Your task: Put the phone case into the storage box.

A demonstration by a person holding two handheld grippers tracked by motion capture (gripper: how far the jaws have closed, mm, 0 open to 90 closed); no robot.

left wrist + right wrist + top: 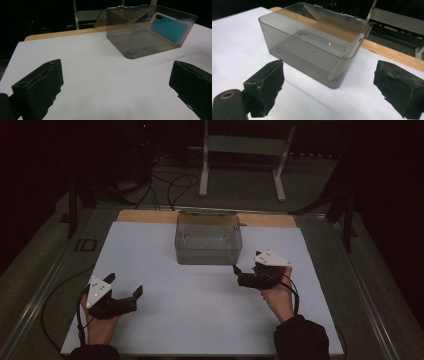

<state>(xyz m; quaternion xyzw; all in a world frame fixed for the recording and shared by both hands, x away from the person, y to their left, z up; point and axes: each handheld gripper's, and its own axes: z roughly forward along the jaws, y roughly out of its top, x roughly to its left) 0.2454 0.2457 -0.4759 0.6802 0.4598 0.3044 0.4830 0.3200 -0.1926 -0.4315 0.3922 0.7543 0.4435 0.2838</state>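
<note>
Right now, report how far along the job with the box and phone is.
Looks done: the phone already leans against a side wall inside the clear box, whose lid stands open at the back. In hand: nothing; the left gripper and right gripper are both open, over the white sheet, short of the box. Left, probably: either closing the lid or taking the phone out.

Phone (170, 28): tinted by smoky box (150, 32) wall, detail unclear | right gripper (248, 274): jaws partly behind its plate | background: too dark to read
</note>
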